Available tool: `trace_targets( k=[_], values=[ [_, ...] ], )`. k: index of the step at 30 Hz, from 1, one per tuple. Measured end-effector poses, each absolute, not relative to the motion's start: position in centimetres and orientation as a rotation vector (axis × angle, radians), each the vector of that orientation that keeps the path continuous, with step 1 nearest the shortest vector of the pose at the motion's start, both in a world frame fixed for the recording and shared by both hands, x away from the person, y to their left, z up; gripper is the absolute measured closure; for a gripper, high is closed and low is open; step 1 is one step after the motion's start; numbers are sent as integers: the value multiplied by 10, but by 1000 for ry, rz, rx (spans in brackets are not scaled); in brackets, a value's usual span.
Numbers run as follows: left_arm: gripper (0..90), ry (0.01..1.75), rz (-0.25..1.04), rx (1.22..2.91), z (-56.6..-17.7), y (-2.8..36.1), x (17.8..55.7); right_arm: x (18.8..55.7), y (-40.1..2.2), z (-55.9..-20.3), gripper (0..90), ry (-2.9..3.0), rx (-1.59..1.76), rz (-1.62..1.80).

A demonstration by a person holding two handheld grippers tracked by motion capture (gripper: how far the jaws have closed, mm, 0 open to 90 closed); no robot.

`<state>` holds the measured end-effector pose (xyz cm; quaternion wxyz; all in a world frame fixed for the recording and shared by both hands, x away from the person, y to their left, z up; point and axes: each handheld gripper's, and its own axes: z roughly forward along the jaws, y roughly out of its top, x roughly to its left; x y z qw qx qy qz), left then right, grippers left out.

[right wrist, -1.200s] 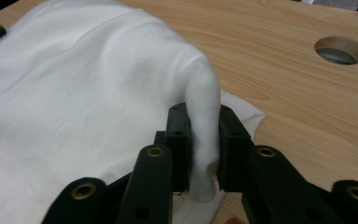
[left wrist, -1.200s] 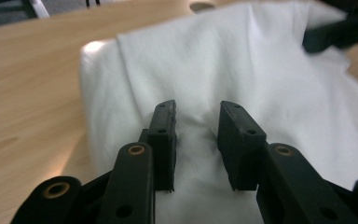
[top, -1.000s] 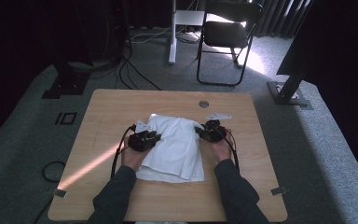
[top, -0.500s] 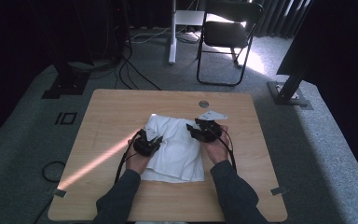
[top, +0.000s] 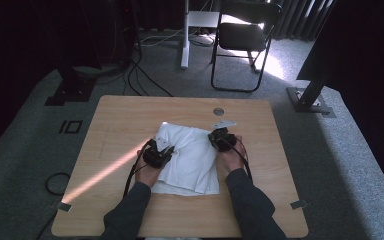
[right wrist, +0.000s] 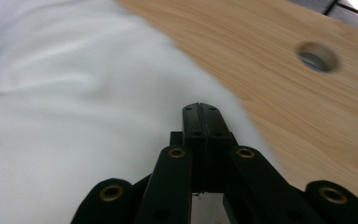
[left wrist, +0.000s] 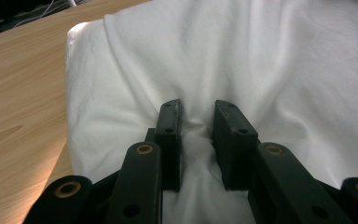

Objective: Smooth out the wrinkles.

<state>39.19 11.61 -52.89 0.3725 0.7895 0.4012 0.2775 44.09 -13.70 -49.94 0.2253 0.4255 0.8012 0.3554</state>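
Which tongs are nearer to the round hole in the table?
Right. The right tongs sit just below the round hole; the left tongs pinch the white cloth farther away.

One white cloth (top: 190,157), two tools, one table (top: 125,115), one folding chair (top: 245,35)

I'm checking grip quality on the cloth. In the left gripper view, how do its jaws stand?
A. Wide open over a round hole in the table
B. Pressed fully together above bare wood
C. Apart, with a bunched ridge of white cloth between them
C: the left gripper has a gap between its jaws, and a pinched fold of the white cloth rises into that gap.
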Motion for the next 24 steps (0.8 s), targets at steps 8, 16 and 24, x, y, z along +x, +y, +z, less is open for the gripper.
trace_targets(
  k=[8,16,24],
  values=[
    [732,1025,728,2023,-530,114,391,449,-165,-490,473,2138,1237,1193],
    [741,1035,729,2018,-532,114,391,452,-157,-499,857,2247,1184,1081],
    [747,1060,741,2013,-532,111,391,441,-182,-498,840,2132,1267,924]
  ],
)
